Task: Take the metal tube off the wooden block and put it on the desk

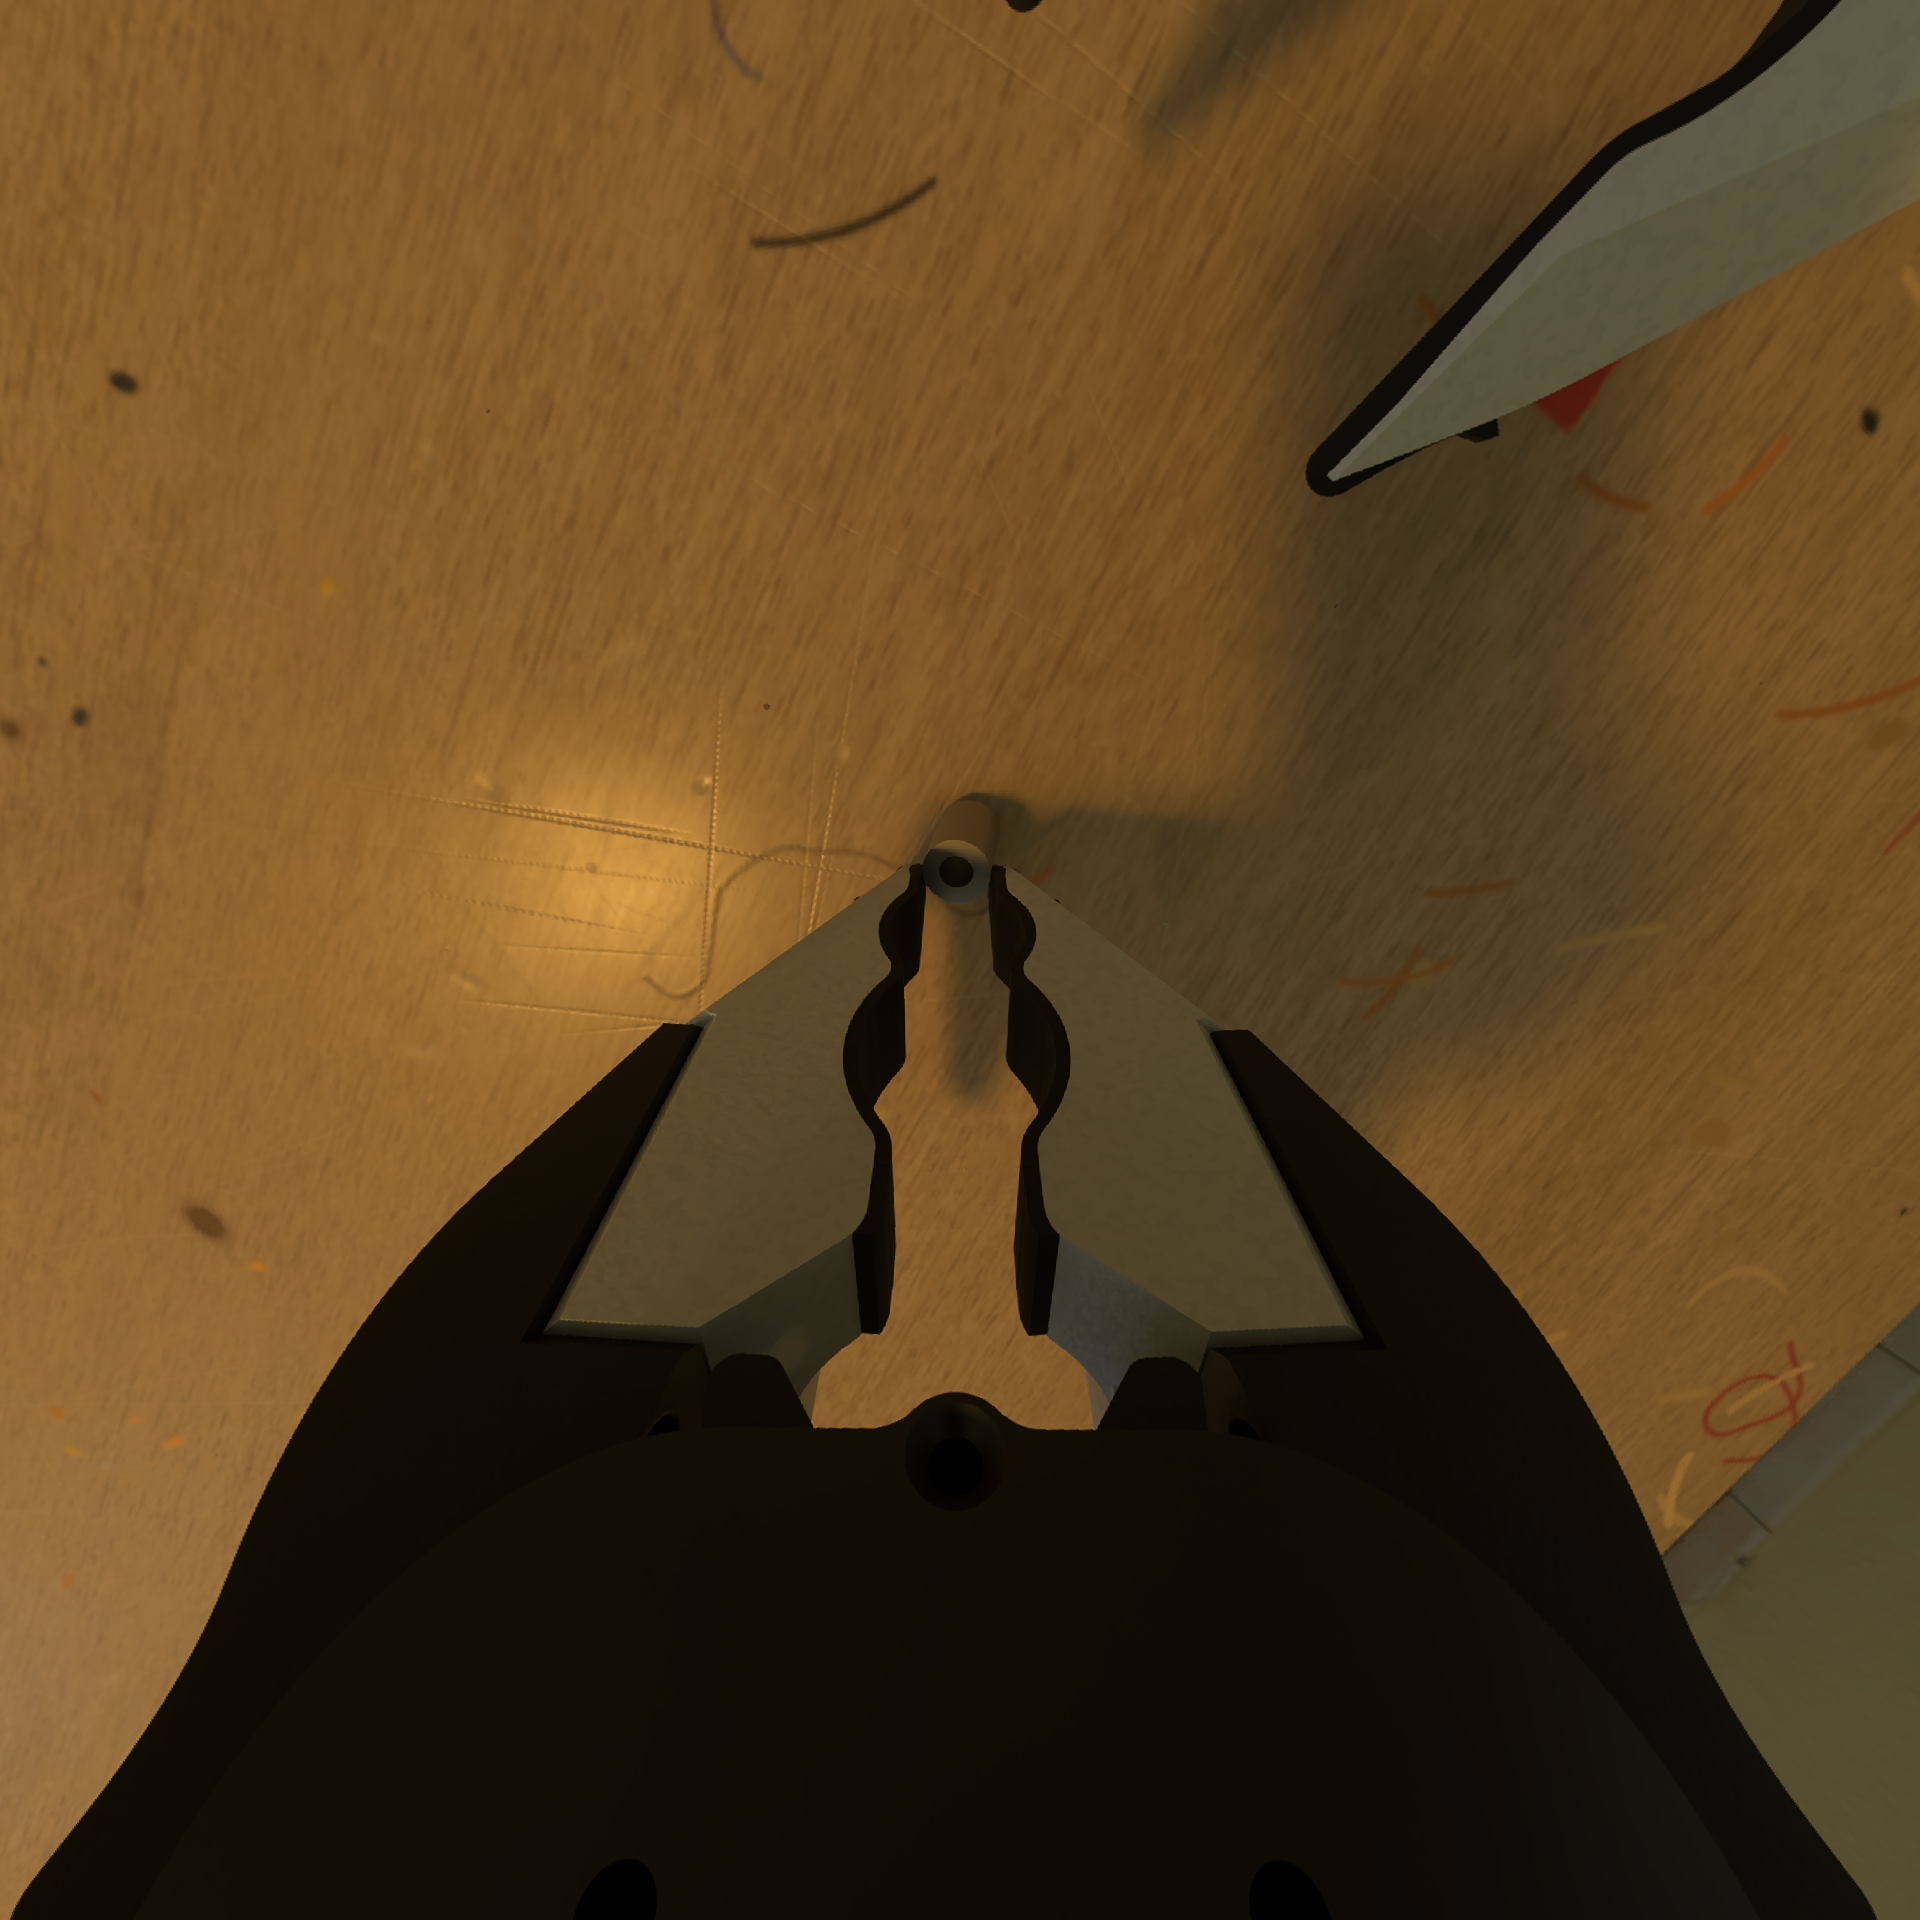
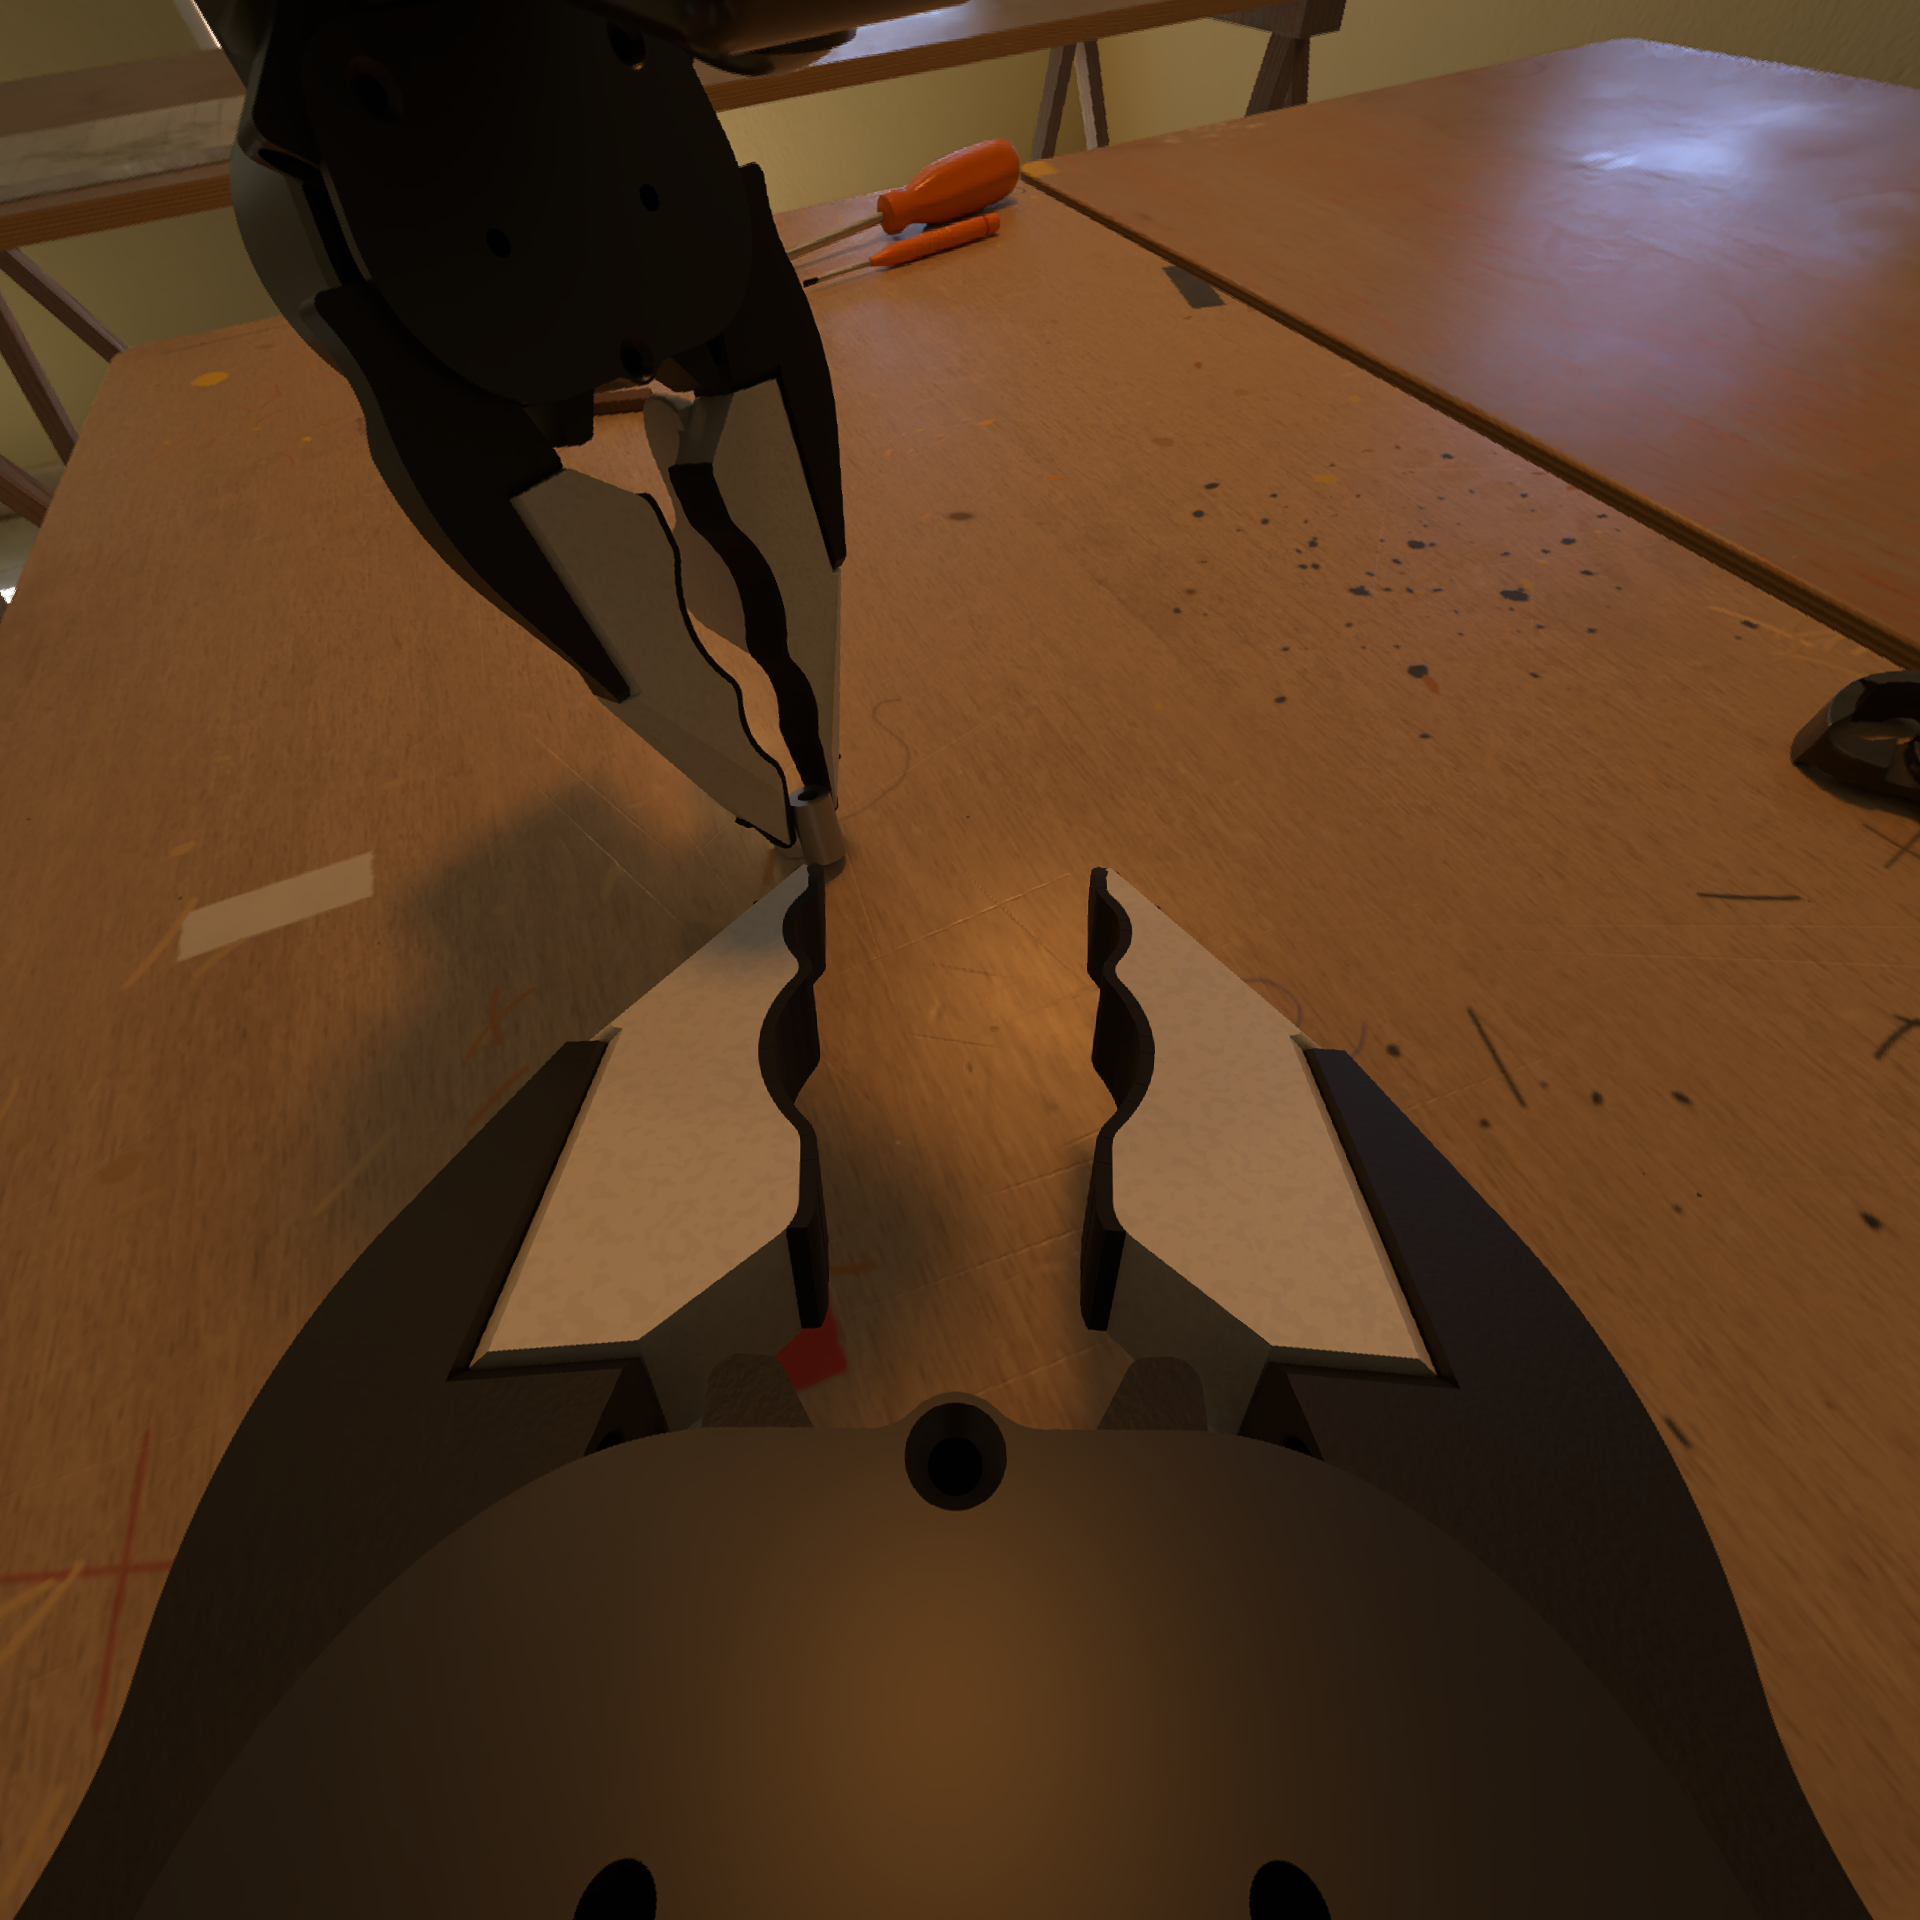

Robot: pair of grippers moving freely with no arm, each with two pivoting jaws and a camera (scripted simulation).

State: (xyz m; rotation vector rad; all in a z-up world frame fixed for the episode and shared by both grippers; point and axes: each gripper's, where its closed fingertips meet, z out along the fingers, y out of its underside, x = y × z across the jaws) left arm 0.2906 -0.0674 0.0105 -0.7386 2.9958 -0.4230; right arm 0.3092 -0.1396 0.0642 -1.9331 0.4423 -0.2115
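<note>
The small metal tube (image 1: 956, 871) stands upright between the fingertips of my left gripper (image 1: 956, 885), which is shut on it. In the right wrist view the tube (image 2: 816, 831) has its lower end at or just above the wooden desk (image 2: 1143, 675), with the left gripper (image 2: 802, 816) reaching down onto it from above. My right gripper (image 2: 961, 904) is open and empty, low over the desk, its left fingertip (image 2: 816, 894) just in front of the tube. I cannot make out the wooden block in either view.
Two orange screwdrivers (image 2: 945, 187) lie at the far end of the desk. A black object (image 2: 1860, 738) sits at the right edge. A second desk (image 2: 1558, 208) adjoins on the right. White tape (image 2: 275, 904) lies at left. The desk edge (image 1: 1766, 1496) shows at lower right.
</note>
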